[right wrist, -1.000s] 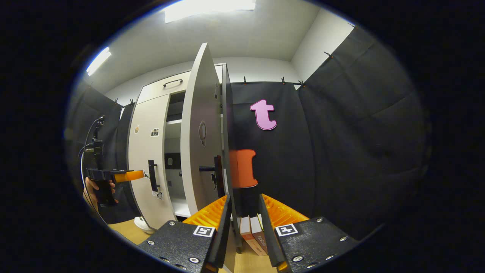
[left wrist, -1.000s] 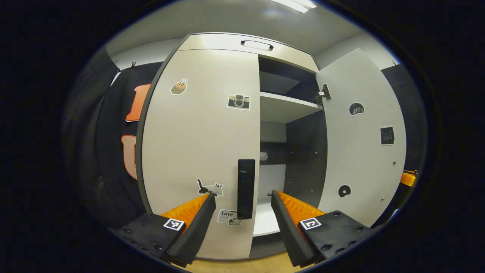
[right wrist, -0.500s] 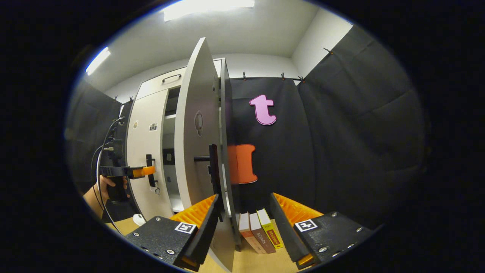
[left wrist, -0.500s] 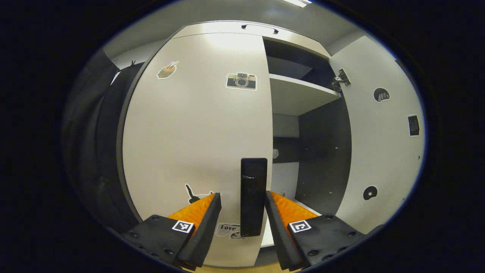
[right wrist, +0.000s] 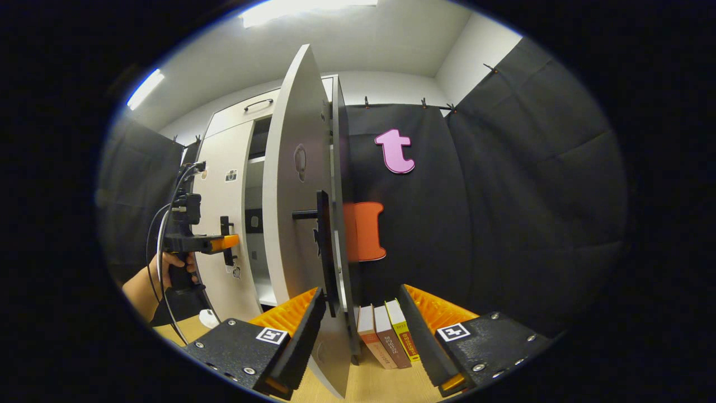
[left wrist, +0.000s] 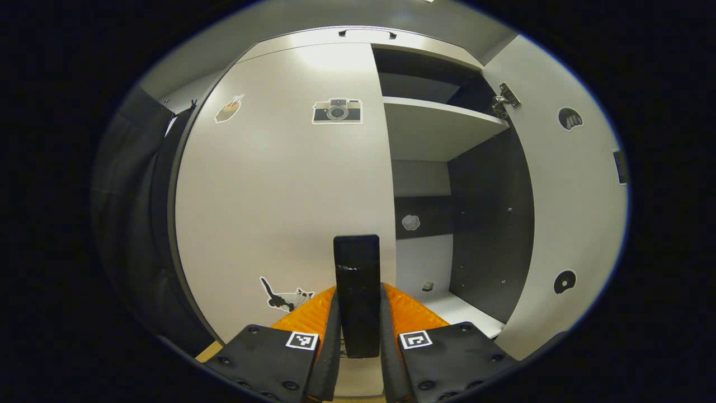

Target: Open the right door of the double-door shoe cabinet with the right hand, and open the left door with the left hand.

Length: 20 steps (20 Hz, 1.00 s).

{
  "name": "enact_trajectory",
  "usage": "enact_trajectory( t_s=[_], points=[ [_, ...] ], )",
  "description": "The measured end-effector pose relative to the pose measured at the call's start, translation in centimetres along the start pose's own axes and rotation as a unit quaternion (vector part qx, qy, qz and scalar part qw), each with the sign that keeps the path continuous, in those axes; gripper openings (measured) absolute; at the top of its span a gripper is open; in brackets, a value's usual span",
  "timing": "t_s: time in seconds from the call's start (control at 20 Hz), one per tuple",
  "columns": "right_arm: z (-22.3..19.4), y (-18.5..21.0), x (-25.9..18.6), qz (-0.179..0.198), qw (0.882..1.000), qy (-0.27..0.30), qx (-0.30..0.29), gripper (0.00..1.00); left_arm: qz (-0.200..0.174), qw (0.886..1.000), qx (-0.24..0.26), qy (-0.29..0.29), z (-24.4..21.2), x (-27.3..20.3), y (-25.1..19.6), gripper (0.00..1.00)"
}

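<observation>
Shoe cabinet [left wrist: 358,42]: double-door unit standing against the booth wall, with a drawer front and handle across its top.

Left door [left wrist: 279,184]: closed, flush with the cabinet front. It carries a camera sticker [left wrist: 337,111] near the top and a cat sticker [left wrist: 282,295] near the bottom. Its black vertical handle [left wrist: 357,294] sits at the door's inner edge.

Left gripper [left wrist: 358,330]: both fingers are pressed against the two sides of the left door handle, pinching it. In the right gripper view the same gripper [right wrist: 215,243] appears at the handle, held by a hand [right wrist: 168,271] with a cable running from the gripper body.

Right door [right wrist: 296,212]: swung open, seen nearly edge-on in the right gripper view, its own black handle [right wrist: 323,252] projecting from the outer face. In the left gripper view its inner face [left wrist: 565,196] stands well out from the opening, exposing a white shelf [left wrist: 436,126] and dark side panel.

Right gripper [right wrist: 358,330]: fingers spread apart, holding nothing. The lower edge of the right door lies between them, just beside the left finger; contact cannot be determined.

Three books [right wrist: 386,336] stand on the wooden floor beside the cabinet.
</observation>
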State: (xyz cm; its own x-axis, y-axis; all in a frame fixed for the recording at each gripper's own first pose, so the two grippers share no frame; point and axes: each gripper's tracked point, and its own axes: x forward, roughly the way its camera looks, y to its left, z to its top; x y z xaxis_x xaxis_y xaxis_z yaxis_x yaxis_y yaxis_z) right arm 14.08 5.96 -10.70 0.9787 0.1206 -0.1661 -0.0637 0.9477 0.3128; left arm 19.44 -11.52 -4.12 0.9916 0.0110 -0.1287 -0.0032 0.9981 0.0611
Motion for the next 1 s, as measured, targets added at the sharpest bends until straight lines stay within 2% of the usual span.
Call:
enact_trajectory(
  t_s=[0.2, 0.4, 0.65, 0.85, 1.0],
  points=[
    [-0.1, 0.4, -0.7, -0.001, 1.0, 0.01, 0.005, 0.82, 0.001, 0.999, -0.023, 0.036, -0.4, -0.2, 0.2, 0.31],
    [1.2, 0.7, -1.9, -0.009, 1.0, -0.001, -0.003, 0.82, -0.006, 0.999, -0.015, 0.034, -0.4, -1.1, 0.2, 0.25],
    [1.6, 2.4, -2.9, -0.007, 1.0, -0.004, -0.001, 0.82, -0.021, 0.999, -0.003, 0.03, -0.5, -1.8, 0.7, 0.25],
    [0.5, 4.0, -3.7, 0.007, 1.0, 0.024, -0.004, 0.82, -0.03, 0.999, -0.002, 0.034, -0.5, -2.4, 0.9, 0.25],
    [1.0, 4.7, -4.2, 0.009, 1.0, 0.023, -0.007, 0.82, -0.04, 0.999, -0.004, 0.027, -0.5, -2.8, 1.4, 0.24]
  ],
)
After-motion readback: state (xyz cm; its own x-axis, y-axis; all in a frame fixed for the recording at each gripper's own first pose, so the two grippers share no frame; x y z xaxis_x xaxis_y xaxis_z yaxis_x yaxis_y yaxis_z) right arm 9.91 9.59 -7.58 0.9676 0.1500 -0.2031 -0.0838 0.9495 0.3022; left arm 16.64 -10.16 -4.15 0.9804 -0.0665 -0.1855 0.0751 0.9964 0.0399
